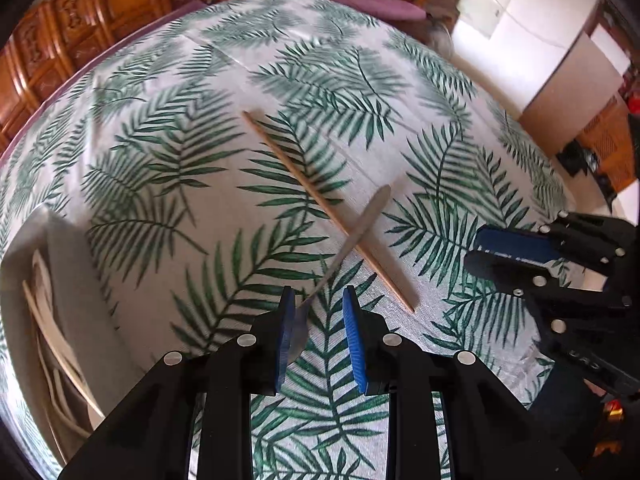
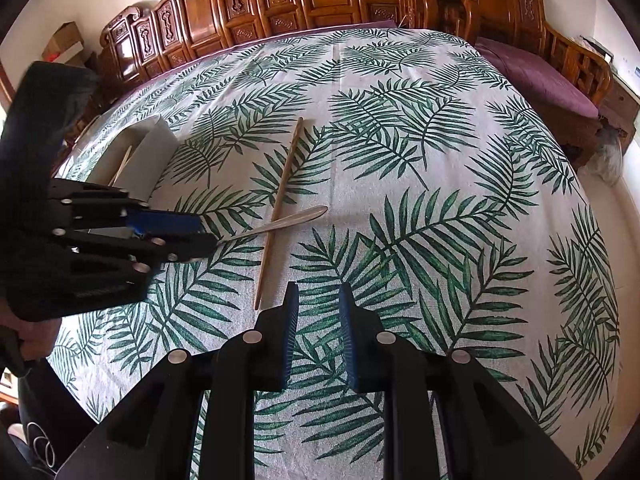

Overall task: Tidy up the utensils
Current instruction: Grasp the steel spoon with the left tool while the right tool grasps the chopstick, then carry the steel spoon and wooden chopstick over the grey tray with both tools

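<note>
We are looking at a metal spoon [image 2: 280, 222] lying across a wooden chopstick [image 2: 280, 204] on the counter [image 2: 440, 160] with its leafy cloth. Both are waiting to go into the white tray [image 1: 68, 280], already holding sticks. Left tongs [image 1: 316, 320] are standing narrow around the spoon's bowl, not squeezing. Right tongs [image 2: 318, 320] are narrow, empty. Carved wooden cabinets [image 2: 280, 0] are standing behind.

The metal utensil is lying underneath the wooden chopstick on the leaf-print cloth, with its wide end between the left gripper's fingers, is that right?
Not quite. The metal utensil lies across the top of the wooden chopstick, not underneath it; the left wrist view shows this. Its wide end does sit between the left gripper's fingers, on the leaf-print cloth.
</note>
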Available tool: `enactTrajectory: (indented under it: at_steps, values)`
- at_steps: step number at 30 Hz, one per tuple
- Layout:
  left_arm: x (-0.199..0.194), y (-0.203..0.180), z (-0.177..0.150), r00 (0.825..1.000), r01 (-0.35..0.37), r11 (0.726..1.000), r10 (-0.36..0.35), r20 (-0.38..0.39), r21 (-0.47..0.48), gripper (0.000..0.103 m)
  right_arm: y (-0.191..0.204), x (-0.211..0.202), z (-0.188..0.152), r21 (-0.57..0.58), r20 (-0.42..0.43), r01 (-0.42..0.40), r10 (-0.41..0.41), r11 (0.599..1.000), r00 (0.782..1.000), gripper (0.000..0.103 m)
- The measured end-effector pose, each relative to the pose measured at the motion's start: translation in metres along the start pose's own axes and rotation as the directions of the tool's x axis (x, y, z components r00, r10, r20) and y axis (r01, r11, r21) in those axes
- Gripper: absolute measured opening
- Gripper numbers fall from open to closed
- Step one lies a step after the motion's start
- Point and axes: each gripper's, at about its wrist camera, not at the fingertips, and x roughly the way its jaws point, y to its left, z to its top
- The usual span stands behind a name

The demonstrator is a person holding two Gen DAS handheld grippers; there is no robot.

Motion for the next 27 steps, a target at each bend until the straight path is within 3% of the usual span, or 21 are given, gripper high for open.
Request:
enactTrajectory:
  at_steps: [7, 16, 27]
  values:
    - [0.017, -0.01, 0.009, 0.999, -0.019, 0.999, 0.02, -0.032, 0.042, 0.022, -0.005, -0.001, -0.001, 0.003, 0.004, -0.012, 0.012, 1.0, 1.0, 0.023]
    - [0.024, -0.009, 0.017, 0.998, -0.05, 0.998, 0.051, -0.027, 0.038, 0.003, -0.004, 0.0, -0.002, 0.002, 0.001, -0.019, 0.019, 1.0, 1.0, 0.023]
    - [0.005, -0.001, 0.005, 0.998, -0.047, 0.998, 0.048, 0.027, -0.034, 0.002, 0.011, 0.013, 0.01, -0.026, -0.013, -0.02, 0.019, 0.999, 1.0, 0.023]
